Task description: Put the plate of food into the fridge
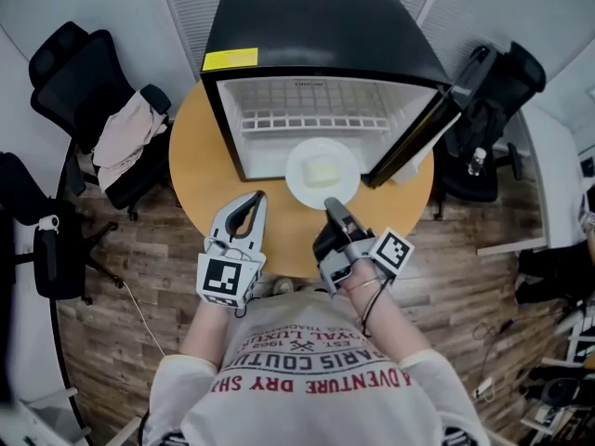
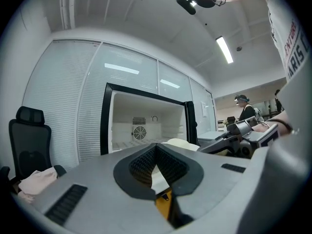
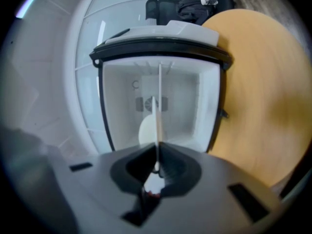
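Note:
A black mini fridge [image 1: 316, 26] stands on a round wooden table [image 1: 200, 189], its door [image 1: 414, 133] swung open to the right and the white inside bare. In front of the opening, at its threshold, hangs a white plate [image 1: 302, 191] with pale food [image 1: 323, 171]; my right gripper [image 1: 332, 206] is shut on its near rim. In the right gripper view the plate [image 3: 159, 106] shows edge-on between the jaws, with the fridge [image 3: 190, 106] straight ahead. My left gripper [image 1: 255, 199] hovers left of the plate, tips together, holding nothing. The left gripper view shows the plate [image 2: 181, 143] at its right.
A black office chair [image 1: 79, 82] draped with clothes [image 1: 130, 137] stands left of the table, and another chair [image 1: 493, 100] stands behind the open door. Wooden floor surrounds the table. A person [image 2: 243, 112] stands far off in the left gripper view.

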`<action>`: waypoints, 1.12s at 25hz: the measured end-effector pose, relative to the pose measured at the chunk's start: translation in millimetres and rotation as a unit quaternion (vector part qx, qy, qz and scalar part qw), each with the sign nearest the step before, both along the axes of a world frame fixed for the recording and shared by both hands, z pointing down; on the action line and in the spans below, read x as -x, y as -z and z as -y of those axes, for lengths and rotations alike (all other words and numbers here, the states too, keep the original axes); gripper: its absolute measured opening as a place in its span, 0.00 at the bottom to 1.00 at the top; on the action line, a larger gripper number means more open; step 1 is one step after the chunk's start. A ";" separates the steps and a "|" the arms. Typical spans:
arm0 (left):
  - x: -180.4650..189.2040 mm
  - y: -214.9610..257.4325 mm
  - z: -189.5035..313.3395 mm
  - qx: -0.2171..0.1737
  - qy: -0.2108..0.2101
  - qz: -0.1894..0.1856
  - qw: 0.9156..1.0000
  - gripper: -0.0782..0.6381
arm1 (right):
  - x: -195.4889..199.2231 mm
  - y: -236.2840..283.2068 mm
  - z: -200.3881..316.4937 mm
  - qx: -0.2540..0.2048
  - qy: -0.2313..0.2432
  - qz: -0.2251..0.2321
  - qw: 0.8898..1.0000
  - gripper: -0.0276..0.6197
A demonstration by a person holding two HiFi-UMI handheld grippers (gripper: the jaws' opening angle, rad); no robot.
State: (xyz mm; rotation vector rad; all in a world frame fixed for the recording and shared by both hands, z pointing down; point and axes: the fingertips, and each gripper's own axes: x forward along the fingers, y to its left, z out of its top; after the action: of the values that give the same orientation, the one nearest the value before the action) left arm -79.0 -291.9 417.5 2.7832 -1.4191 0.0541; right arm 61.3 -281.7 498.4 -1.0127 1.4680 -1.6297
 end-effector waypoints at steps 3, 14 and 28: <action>1.5 -1.5 8.3 -0.005 0.000 0.005 1.000 0.15 | 0.5 2.3 12.7 -0.001 0.002 -0.003 1.000 0.10; -9.8 6.3 50.1 -0.010 0.017 0.003 1.000 0.15 | 3.9 8.9 66.5 -0.001 0.023 0.003 1.000 0.10; -16.7 -4.7 92.7 0.012 0.025 -0.005 1.000 0.15 | 4.0 -1.7 119.4 0.009 0.027 -0.006 1.000 0.10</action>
State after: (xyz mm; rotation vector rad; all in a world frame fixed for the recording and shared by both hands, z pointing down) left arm -62.4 -384.6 422.2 2.7232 -1.4763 0.0557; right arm 57.3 -401.1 500.1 -1.0013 1.5030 -1.6811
